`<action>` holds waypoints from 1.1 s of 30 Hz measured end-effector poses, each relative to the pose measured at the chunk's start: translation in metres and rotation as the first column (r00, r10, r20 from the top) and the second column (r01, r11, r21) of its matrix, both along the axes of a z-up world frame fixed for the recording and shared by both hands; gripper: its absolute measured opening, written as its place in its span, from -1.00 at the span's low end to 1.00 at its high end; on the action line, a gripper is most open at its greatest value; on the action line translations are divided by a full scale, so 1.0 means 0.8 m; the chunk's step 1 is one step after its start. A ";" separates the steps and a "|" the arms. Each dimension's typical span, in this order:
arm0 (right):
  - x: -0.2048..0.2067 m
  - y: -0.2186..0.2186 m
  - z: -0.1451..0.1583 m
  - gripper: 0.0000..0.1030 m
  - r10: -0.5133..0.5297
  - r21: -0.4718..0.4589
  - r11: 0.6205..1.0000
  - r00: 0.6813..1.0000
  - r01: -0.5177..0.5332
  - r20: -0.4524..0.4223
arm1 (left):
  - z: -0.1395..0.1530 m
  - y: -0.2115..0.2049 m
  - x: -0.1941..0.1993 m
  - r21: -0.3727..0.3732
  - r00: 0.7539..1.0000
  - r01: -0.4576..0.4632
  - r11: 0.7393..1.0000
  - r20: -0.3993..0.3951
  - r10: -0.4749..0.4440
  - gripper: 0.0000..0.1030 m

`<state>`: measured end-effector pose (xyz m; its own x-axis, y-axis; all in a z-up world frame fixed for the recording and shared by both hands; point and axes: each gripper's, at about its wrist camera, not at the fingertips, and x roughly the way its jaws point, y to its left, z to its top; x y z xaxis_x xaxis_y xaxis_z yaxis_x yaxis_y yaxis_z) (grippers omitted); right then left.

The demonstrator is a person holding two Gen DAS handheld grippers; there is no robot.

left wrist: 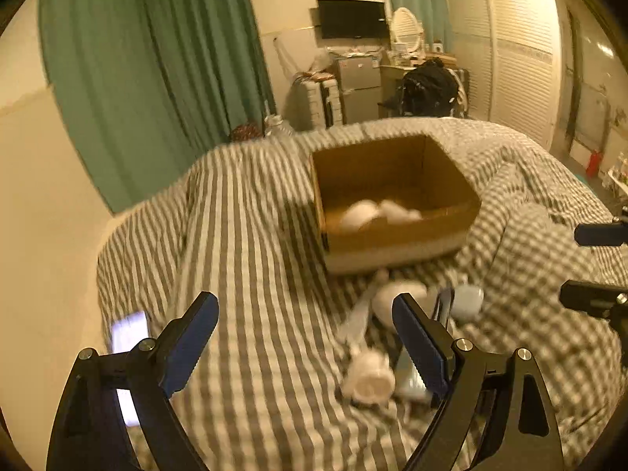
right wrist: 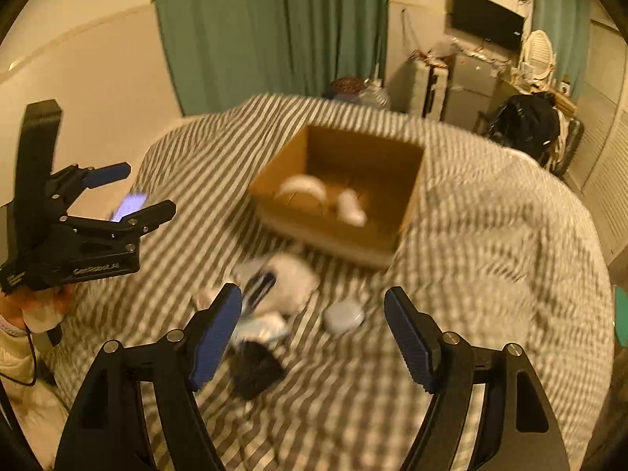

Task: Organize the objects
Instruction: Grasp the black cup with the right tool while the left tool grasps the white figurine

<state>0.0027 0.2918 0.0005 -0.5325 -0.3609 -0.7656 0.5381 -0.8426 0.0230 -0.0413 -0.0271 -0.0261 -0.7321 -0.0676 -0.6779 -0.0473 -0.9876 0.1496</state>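
Note:
An open cardboard box (left wrist: pixel 396 231) stands on the striped bed and holds two white items (left wrist: pixel 363 214); it also shows in the right wrist view (right wrist: pixel 376 165). In front of it lies a blurred heap of small things: a white roll (left wrist: pixel 371 380), a white pouch (right wrist: pixel 290 278), a white oval case (right wrist: pixel 343 316), a black item (right wrist: pixel 255 369). My left gripper (left wrist: pixel 306 325) is open and empty above the bed, left of the heap; it also shows in the right wrist view (right wrist: pixel 133 192). My right gripper (right wrist: pixel 314 322) is open and empty over the heap.
A lit phone (left wrist: pixel 129 329) lies on the bed at the left, near the wall. Green curtains (left wrist: pixel 157 59), a small fridge (left wrist: pixel 359 86), a chair with dark clothes (left wrist: pixel 429 86) and a wardrobe (left wrist: pixel 518 47) stand beyond the bed.

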 end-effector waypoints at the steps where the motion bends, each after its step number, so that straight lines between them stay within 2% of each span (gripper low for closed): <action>1: 0.008 -0.004 -0.015 0.45 0.005 0.011 1.000 1.000 -0.005 0.002 | -0.014 -0.001 0.006 0.019 1.000 -0.016 1.000 0.009 0.016 0.80; 5: 0.034 -0.018 -0.069 0.45 0.022 0.081 0.997 1.000 -0.022 0.001 | -0.071 -0.007 0.020 0.088 0.997 -0.047 0.995 0.065 0.042 0.80; 8: 0.043 -0.029 -0.105 0.45 0.045 0.109 0.993 0.999 -0.047 0.022 | -0.096 0.006 0.026 0.059 0.995 0.005 0.998 0.101 -0.011 0.80; 10: 0.045 -0.037 -0.119 0.45 0.078 0.125 0.989 0.997 -0.080 0.025 | -0.104 0.014 0.029 0.014 0.995 0.029 0.999 0.100 -0.031 0.80; 14: 0.053 -0.054 -0.145 0.45 0.142 0.145 0.978 0.988 -0.150 0.061 | -0.112 0.010 0.031 0.050 0.992 0.035 0.998 0.116 -0.040 0.80; 20: 0.052 -0.068 -0.174 0.45 0.168 0.191 0.964 0.981 -0.184 0.098 | -0.116 0.003 0.028 0.088 0.990 0.023 0.996 0.134 -0.035 0.80; 21: 0.052 -0.070 -0.177 0.44 0.169 0.200 0.962 0.980 -0.187 0.103 | -0.117 0.003 0.028 0.089 0.990 0.025 0.996 0.136 -0.037 0.80; 24: 0.054 -0.072 -0.182 0.12 0.183 0.208 0.957 0.976 -0.204 0.116 | -0.119 0.004 0.027 0.090 0.989 0.030 0.996 0.144 -0.042 0.80; 29: 0.054 -0.063 -0.171 0.11 0.167 0.175 0.968 0.982 -0.180 0.086 | -0.123 0.005 0.023 0.094 0.986 0.034 0.995 0.159 -0.049 0.80; 33: 0.051 -0.043 -0.143 0.10 0.119 0.107 0.987 0.993 -0.121 0.026 | -0.130 0.012 0.014 0.076 0.982 0.038 0.996 0.183 -0.052 0.79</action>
<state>0.0432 0.2571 -0.1139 -0.4746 -0.3359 -0.8136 0.6359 -0.7699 -0.0531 -0.0302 -0.0177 -0.1301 -0.5948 0.0161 -0.8037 -0.1122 -0.9917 0.0632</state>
